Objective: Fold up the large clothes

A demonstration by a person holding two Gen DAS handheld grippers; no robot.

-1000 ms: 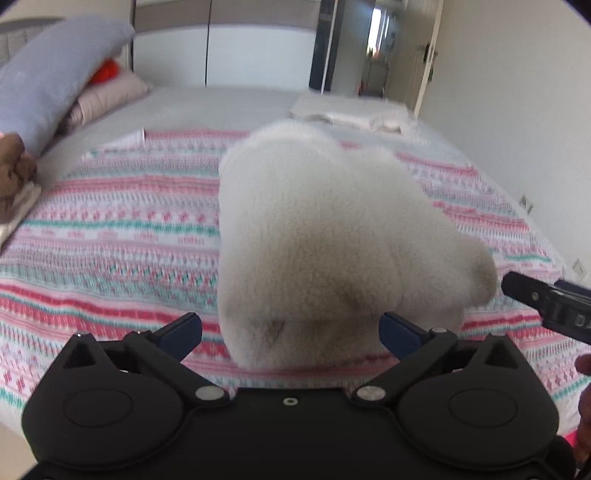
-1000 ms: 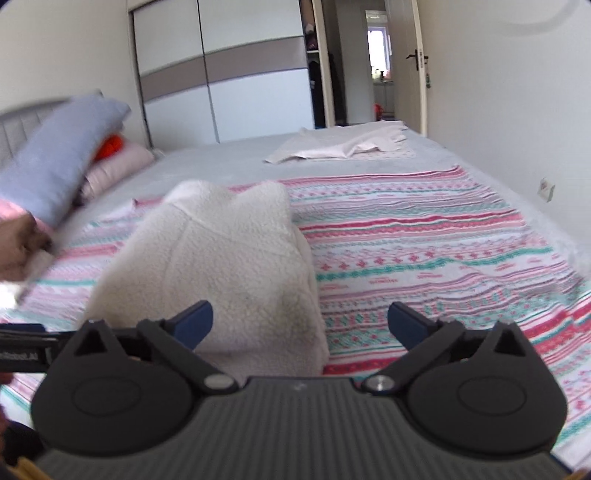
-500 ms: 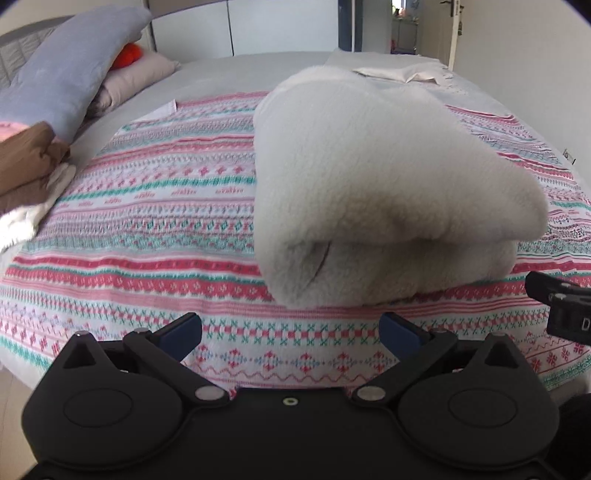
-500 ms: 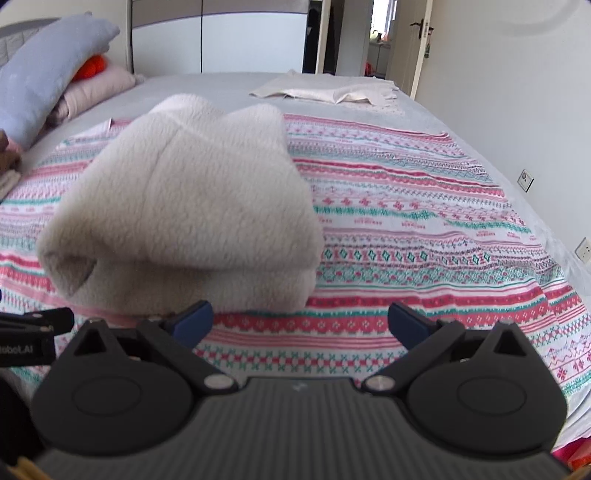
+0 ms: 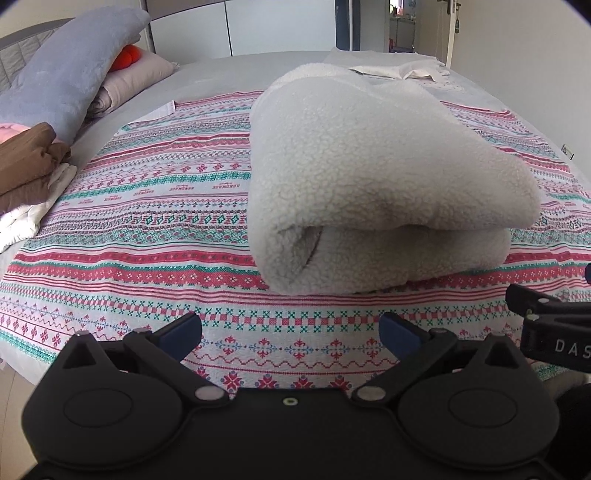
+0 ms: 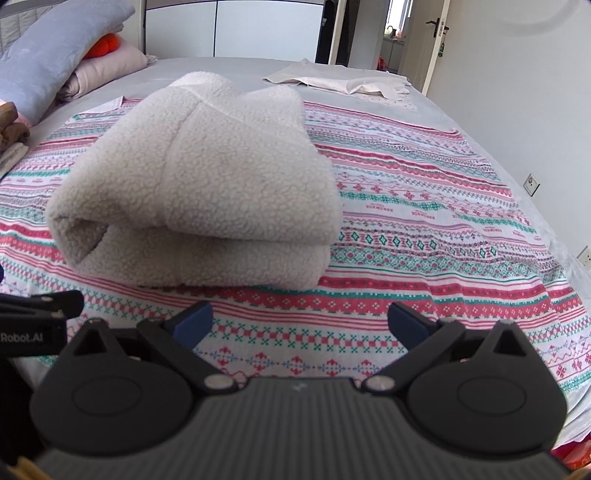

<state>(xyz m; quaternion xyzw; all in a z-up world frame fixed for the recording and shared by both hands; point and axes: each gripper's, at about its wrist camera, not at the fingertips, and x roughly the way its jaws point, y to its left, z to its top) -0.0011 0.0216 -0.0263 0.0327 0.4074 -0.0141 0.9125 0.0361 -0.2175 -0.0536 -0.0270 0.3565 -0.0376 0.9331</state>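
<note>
Left tongs (image 6: 37,325) read "Robot.AI"; right tongs (image 5: 554,332) read "DAS".

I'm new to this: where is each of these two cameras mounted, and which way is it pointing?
Left wrist view: sits on the left gripper, looking forward over the striped bedspread at the folded fleece garment; its own open blue-tipped fingers show, plus the right gripper at the right edge.
Right wrist view: sits on the right gripper, facing the same way, toward the wardrobe; its open fingers show, and the left gripper at the left edge.
Shared: fleece garment, bedspread, blue pillow, white cloth.
</note>
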